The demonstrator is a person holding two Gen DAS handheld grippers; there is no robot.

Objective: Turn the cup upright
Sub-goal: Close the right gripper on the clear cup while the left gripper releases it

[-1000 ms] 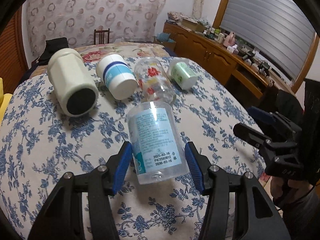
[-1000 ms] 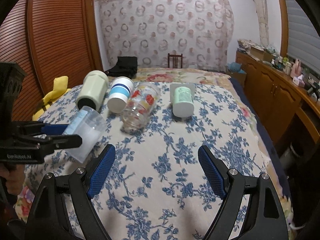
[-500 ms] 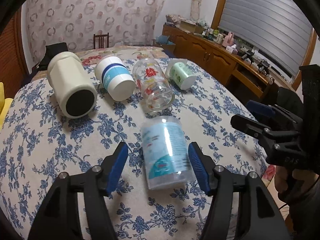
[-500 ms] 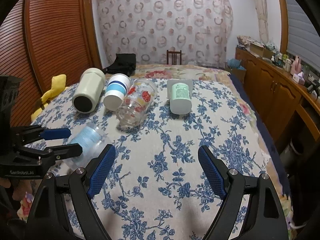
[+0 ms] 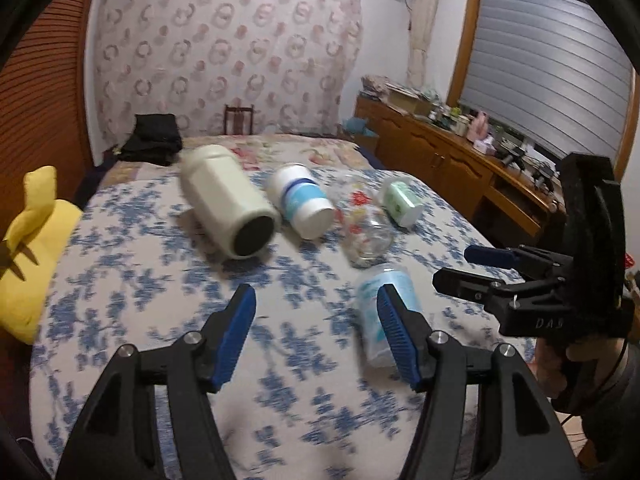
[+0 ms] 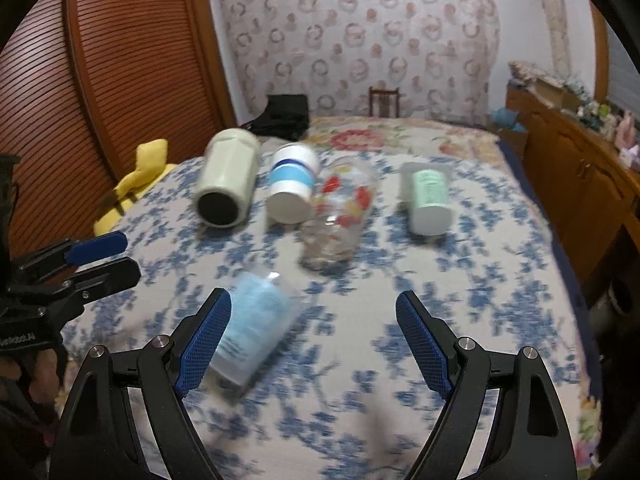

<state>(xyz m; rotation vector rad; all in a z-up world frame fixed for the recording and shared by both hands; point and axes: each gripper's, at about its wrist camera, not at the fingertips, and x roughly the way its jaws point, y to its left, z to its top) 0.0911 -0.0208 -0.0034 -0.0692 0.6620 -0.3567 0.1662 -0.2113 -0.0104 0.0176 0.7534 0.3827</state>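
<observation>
A clear plastic cup with a pale blue label [image 5: 378, 312] lies on its side on the blue-flowered cloth, partly behind my left gripper's right finger. It also shows in the right wrist view [image 6: 256, 328], just beside my right gripper's left finger. My left gripper [image 5: 316, 332] is open and empty, left of the cup. My right gripper [image 6: 312, 340] is open and empty, with the cup at its left edge. Both views are blurred.
Further back lie a cream jar [image 5: 228, 208], a white and blue cup [image 5: 304, 204], a printed glass [image 5: 366, 232] and a green-labelled cup [image 5: 400, 198], all on their sides. A yellow cushion [image 5: 32, 248] sits at the left edge. Wooden cabinets [image 5: 448, 160] stand right.
My left gripper let go of the clear cup, which now lies on the cloth, and has drawn back and to the left. My right gripper has moved left toward the cup.
</observation>
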